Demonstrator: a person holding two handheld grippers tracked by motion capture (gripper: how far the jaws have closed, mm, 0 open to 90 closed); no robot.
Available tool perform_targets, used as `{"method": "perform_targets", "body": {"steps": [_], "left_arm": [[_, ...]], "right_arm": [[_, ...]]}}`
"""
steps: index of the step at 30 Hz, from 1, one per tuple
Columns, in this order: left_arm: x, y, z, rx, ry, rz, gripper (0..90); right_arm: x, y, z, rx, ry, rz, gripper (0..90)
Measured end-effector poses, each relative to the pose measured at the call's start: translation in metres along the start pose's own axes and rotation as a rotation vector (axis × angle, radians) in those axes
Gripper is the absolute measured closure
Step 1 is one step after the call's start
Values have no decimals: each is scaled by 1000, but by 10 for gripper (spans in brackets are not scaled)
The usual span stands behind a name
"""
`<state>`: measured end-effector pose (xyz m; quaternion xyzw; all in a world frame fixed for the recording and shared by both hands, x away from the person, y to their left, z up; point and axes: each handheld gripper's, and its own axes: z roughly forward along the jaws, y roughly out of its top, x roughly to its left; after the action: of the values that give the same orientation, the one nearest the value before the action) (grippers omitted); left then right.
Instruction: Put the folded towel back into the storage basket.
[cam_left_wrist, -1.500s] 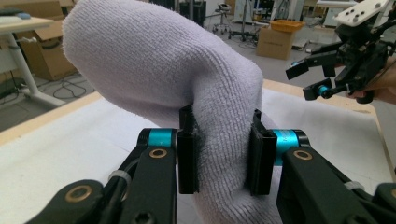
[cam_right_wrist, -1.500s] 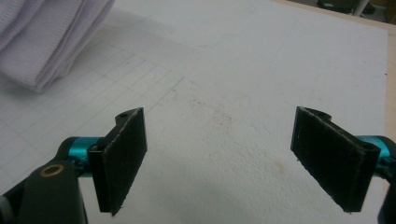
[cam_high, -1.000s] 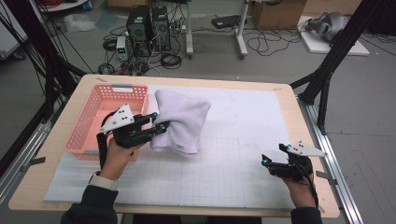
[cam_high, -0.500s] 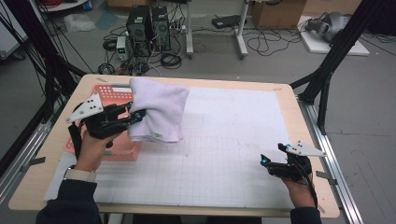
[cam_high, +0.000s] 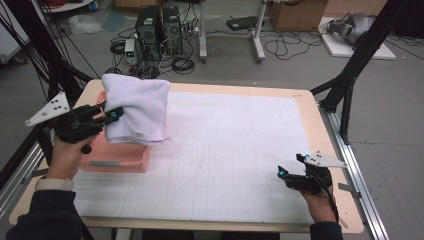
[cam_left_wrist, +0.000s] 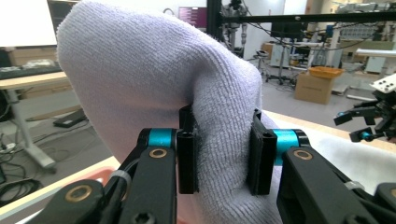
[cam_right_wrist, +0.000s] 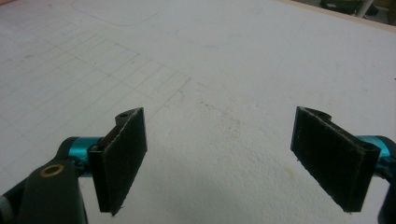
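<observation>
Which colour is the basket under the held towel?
The basket is salmon pink; the high view shows it best, below the white towel.

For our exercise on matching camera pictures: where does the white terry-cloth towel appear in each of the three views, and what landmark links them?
High view: the white terry-cloth towel hangs at upper left, clamped by the left gripper above the pink plastic basket.
Left gripper view: the towel bulges up through the centre, pinched between both black jaws.
Right gripper view: not in it.
Shared landmark: the white gridded table mat.
</observation>
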<state>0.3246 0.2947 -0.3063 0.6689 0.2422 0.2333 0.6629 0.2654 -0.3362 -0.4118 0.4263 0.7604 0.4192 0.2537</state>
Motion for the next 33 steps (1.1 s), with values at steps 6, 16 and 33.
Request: {"method": "perform_targets", "body": {"steps": [6,16,33], "left_arm": [[11,6,-19,1,38,8,699],[24,-1,-37,36,70,-6,700],[37,-13,-51,48,89,-29,699]], "right_arm": [[1,0,2,4,1,-5,170],[3,1,3,7,1,-11,170],[5,1,5,22,1,-15,170]]}}
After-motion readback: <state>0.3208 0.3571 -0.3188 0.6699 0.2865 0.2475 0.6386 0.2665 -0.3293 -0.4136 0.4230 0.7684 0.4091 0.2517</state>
